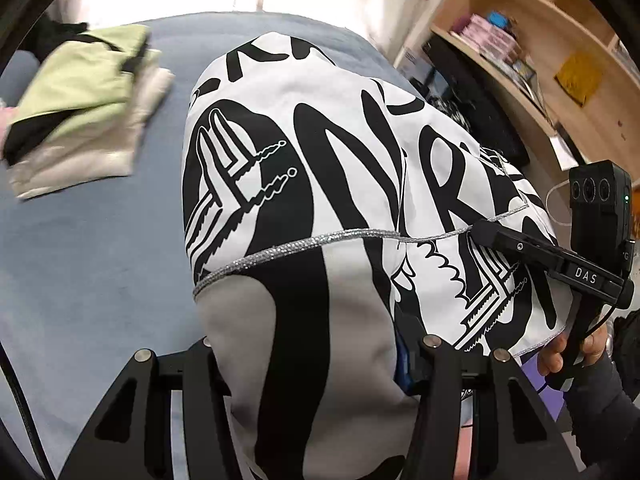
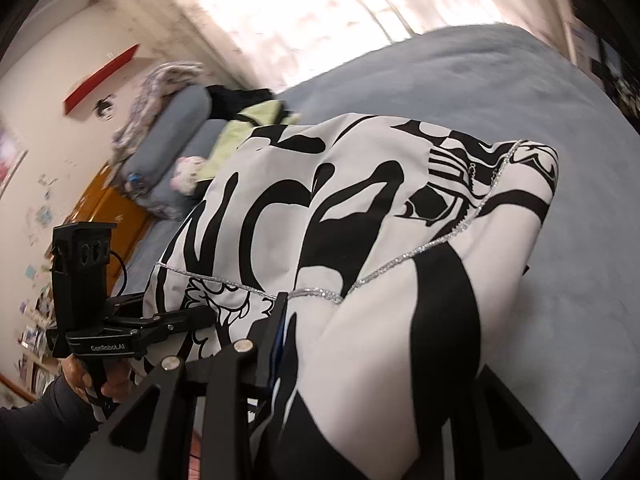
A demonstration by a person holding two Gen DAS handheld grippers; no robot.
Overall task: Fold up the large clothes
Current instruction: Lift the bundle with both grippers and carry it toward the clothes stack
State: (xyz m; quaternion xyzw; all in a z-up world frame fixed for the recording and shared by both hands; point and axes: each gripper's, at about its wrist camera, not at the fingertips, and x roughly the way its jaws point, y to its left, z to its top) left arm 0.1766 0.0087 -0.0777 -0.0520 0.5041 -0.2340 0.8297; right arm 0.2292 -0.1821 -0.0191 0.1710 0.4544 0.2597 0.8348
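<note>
Both tools pinch black-white cloth (image 1: 320,168) up over blue bed (image 1: 88,248): left tool (image 2: 216,314) and right tool (image 1: 480,230) clamped on sparkly edge, keeping it spread for fold.

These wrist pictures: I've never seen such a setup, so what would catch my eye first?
First, the big black-and-white printed garment with its glittery silver trim, draped over the blue-grey bed and filling the middle of both views. The right gripper pinches its edge by the trim; the left gripper grips the opposite edge. A folded pale-green pile sits farther back.
</note>
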